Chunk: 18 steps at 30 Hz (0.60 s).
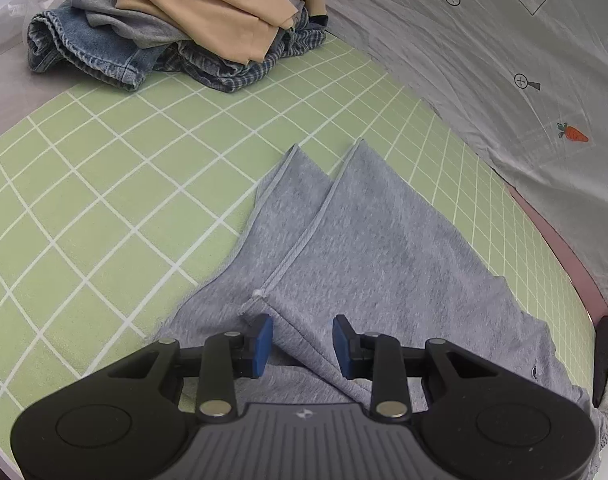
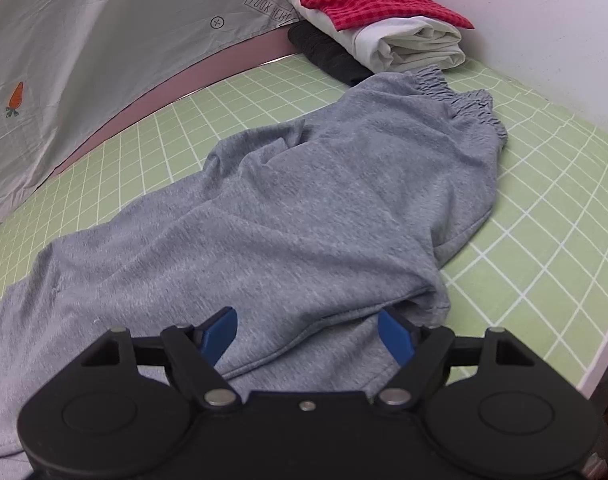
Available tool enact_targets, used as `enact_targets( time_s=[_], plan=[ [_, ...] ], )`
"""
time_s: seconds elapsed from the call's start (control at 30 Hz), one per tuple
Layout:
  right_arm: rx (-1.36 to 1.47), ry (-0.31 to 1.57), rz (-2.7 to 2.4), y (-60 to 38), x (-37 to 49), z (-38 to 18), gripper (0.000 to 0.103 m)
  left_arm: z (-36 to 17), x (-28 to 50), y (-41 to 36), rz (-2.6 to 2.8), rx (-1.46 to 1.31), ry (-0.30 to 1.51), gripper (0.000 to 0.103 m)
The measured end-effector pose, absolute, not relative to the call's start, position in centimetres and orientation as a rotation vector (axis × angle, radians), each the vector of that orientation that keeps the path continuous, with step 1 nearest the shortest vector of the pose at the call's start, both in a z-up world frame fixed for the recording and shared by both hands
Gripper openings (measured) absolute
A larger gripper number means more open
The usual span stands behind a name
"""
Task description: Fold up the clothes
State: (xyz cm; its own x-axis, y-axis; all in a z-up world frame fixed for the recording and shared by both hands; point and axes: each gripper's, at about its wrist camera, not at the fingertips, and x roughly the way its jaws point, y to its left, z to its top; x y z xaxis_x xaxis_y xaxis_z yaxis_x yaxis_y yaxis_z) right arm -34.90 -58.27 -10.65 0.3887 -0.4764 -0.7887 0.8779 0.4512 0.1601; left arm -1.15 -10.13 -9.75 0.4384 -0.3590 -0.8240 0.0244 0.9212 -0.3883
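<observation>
Left gripper [image 1: 302, 342]: jaws wide, low over a raised fold of the grey trousers [image 1: 367, 240], gripping nothing. Right gripper [image 2: 307, 338]: jaws wide, astride a hem of the trousers [image 2: 304, 208], not closed on it. Trousers lie spread on the green checked mat [image 1: 104, 184]. Beyond: unfolded pile [image 1: 176, 28] at the mat's far edge; folded stack [image 2: 383, 28] just past the waistband [image 2: 459, 96].
</observation>
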Motion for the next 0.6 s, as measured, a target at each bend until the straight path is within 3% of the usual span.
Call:
enact_targets(
  time_s=[0.03,0.1,0.13,0.2,0.23,0.27,0.3,0.6],
  plan=[
    [0.645,0.749,-0.934,-58.4,-34.7,-11.0,0.074,-9.9,-1.0,-10.3,-0.243,-0.337,1.100,0.034],
    [0.671,0.779,-0.937,-58.9,-34.1,-11.8,0.057,-10.1,-0.6,-10.9,-0.234,-0.308,1.108,0.032],
    [0.679,0.783,-0.937,-59.1,-33.9,-12.1,0.054,-10.2,-0.5,-11.1,-0.226,-0.298,1.105,0.019],
    [0.675,0.783,-0.940,-59.2,-33.6,-12.5,0.041,-10.3,-0.2,-11.3,-0.214,-0.291,1.100,0.003],
    [0.666,0.787,-0.937,-59.3,-33.5,-12.4,0.033,-10.3,-0.1,-11.3,-0.210,-0.293,1.088,0.002],
    [0.659,0.789,-0.934,-59.4,-33.4,-12.4,0.011,-10.1,0.0,-11.4,-0.214,-0.289,1.076,0.002],
    [0.657,0.783,-0.932,-59.5,-33.4,-12.3,0.002,-9.9,0.1,-11.4,-0.217,-0.282,1.061,0.001],
    [0.558,0.656,-0.938,-57.3,-35.2,-6.9,0.002,0.4,-4.4,-7.6,-0.202,-0.311,0.752,0.001]
  ],
)
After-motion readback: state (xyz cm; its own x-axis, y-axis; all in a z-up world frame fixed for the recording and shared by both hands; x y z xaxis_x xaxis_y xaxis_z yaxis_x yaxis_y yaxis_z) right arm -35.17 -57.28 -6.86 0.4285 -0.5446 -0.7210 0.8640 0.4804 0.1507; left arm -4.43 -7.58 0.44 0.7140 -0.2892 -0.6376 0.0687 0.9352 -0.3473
